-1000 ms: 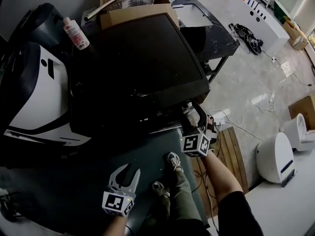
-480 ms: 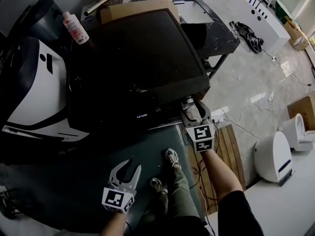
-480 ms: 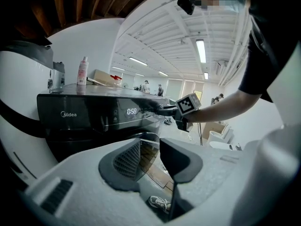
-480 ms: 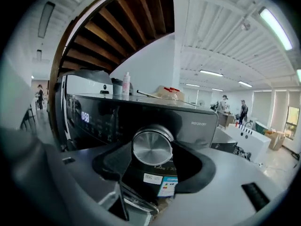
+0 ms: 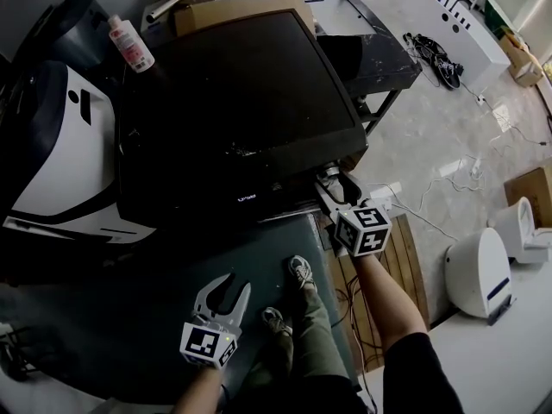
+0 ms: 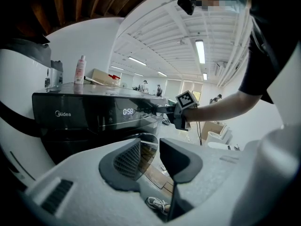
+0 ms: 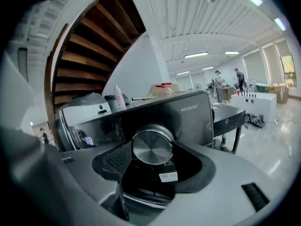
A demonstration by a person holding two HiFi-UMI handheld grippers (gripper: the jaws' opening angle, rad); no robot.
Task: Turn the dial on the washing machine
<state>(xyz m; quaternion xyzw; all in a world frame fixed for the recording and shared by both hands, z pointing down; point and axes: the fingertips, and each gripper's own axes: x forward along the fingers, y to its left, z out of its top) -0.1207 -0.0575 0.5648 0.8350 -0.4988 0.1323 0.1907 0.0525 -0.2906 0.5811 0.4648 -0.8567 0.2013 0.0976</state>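
Room: big open hall, pale glossy floor (image 5: 448,136) w/ loose cables, white ribbed ceiling.
Machine: glossy black front-load washing machine (image 5: 233,102), centre of head view. Lit display (image 6: 128,111) on its front panel reads 0:58.
Dial: round brushed-metal dial (image 7: 152,146) on front panel, at machine's 5 o'clock corner in head view.
R tool: right gripper (image 5: 341,190) at the dial, jaws closed on its rim, one pad each side; marker cube tilted.
L tool: left gripper (image 5: 236,283) at 7 o'clock of head view, well apart from machine, jaws wide apart, nothing btwn them.
Machine top: white bottle w/ pink label (image 5: 131,46) at 11 o'clock; brown cardboard box (image 5: 241,11) at 12 o'clock.
Below: person's grey shoes (image 5: 302,272) btwn the grippers.
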